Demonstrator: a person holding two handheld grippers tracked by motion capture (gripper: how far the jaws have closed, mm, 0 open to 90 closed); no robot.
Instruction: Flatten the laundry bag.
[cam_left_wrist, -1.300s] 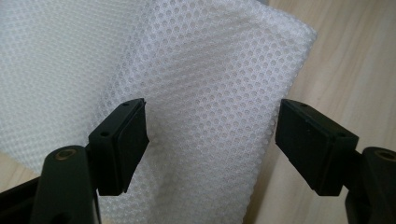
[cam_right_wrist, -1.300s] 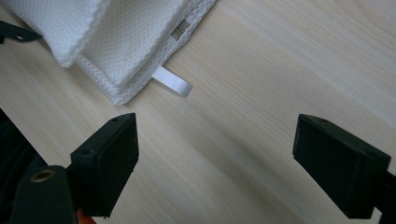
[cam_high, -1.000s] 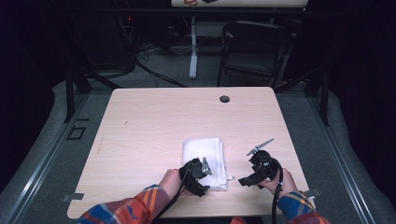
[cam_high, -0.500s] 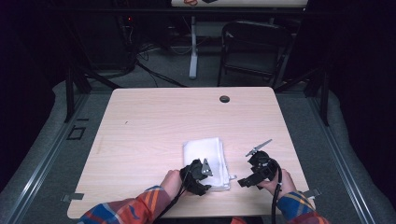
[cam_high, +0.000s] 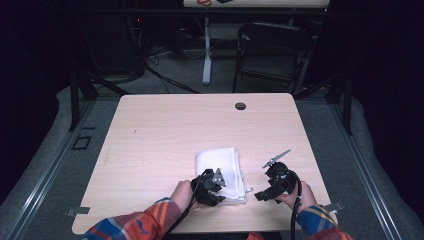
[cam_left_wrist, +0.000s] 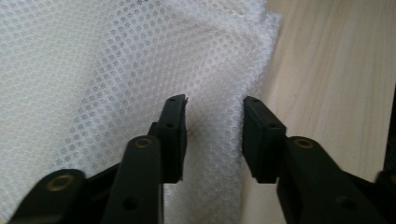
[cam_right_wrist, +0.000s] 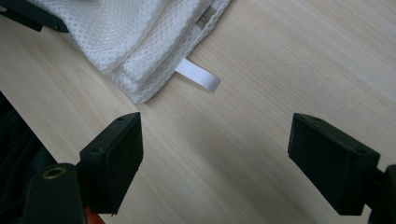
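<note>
In the high view, a folded white mesh cloth (cam_high: 222, 170) lies on the near half of the wooden table (cam_high: 165, 130). The left gripper (cam_high: 212, 184) sits on the cloth's near edge, and the right gripper (cam_high: 272, 182) rests on bare wood just beside the cloth.

In the left gripper view, the jaws have just been closing and now straddle a raised fold along the cloth's edge (cam_left_wrist: 212, 116), a gap still showing at each pad, so the pinch looks not yet made.

In the right gripper view, the jaws stand wide apart over bare wood, with the cloth's corner (cam_right_wrist: 140, 42) and its white tag (cam_right_wrist: 198, 74) ahead.

The step seems to be seizing the edge; next, the left jaws need to finish closing on the fold.
</note>
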